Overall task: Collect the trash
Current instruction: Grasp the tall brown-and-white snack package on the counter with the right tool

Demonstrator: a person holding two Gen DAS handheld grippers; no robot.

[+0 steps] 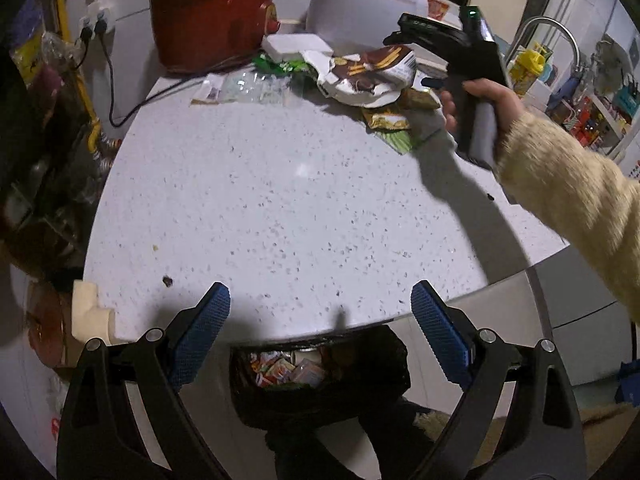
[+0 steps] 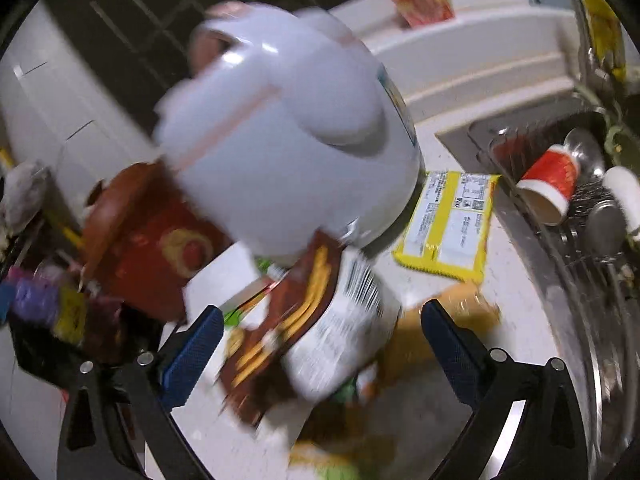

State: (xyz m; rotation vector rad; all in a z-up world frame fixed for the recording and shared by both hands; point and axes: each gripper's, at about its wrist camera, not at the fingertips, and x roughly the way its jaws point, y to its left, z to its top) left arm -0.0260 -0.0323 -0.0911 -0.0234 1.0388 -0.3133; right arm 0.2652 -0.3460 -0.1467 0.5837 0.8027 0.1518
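Brown snack wrapper (image 2: 304, 320) lies crumpled on countertop (image 1: 280, 208) before rice cooker (image 2: 288, 136), long axis running away from right gripper (image 2: 322, 332), between its wide-open, empty jaws. Left gripper (image 1: 320, 312) wide open, empty, well apart.

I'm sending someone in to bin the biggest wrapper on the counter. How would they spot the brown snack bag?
Start at the white rice cooker at the back of the speckled countertop. Right in front of it lies the brown snack bag, crumpled and torn open. Unlike the green and yellow wrappers around it, it pictures pale biscuit sticks and has a white inside.
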